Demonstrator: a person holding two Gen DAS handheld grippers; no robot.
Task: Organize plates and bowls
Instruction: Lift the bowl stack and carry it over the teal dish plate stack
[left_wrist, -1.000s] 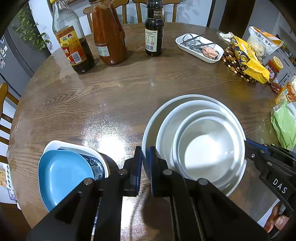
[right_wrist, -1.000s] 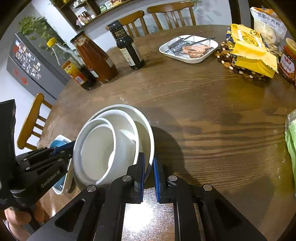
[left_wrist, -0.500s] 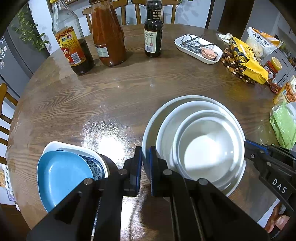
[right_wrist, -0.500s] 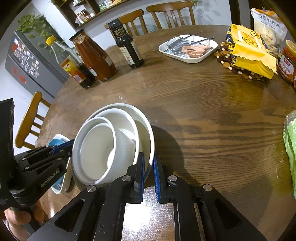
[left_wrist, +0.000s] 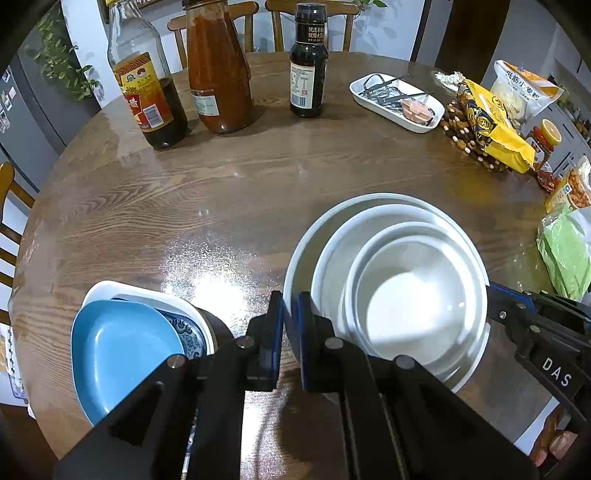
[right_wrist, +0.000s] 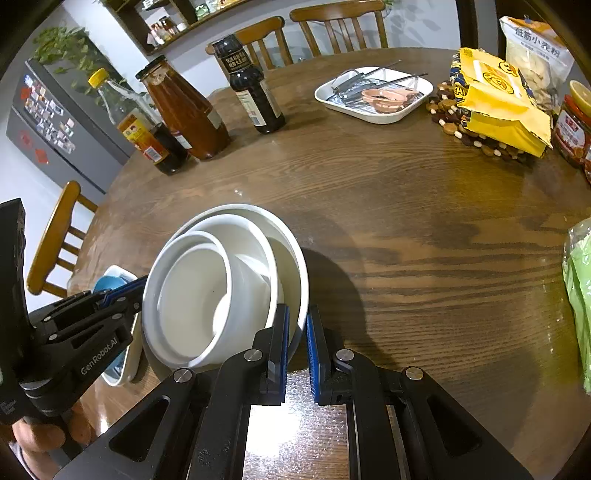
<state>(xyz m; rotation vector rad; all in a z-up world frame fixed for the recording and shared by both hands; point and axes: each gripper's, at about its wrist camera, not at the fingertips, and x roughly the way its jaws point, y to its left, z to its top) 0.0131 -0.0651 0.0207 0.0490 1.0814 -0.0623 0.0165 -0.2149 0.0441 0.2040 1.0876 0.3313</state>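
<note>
Your left gripper (left_wrist: 291, 325) is pinched narrow on the near-left rim of the large white bowl (left_wrist: 306, 236), and your right gripper (right_wrist: 296, 339) clamps the same rim on the opposite side. Three white bowls sit nested: the large one, a medium bowl (left_wrist: 332, 258) inside it, a small bowl (left_wrist: 410, 295) innermost, all plain and glossy. Whether the stack rests on the wooden table (left_wrist: 221, 192) or hangs just above it, I cannot tell. Left of your left gripper lies a second pile: a blue plate (left_wrist: 118, 350) on a blue-patterned dish (left_wrist: 184, 328) in a white dish (left_wrist: 140, 291). Three bottles (left_wrist: 218, 74) stand at the far edge.
</note>
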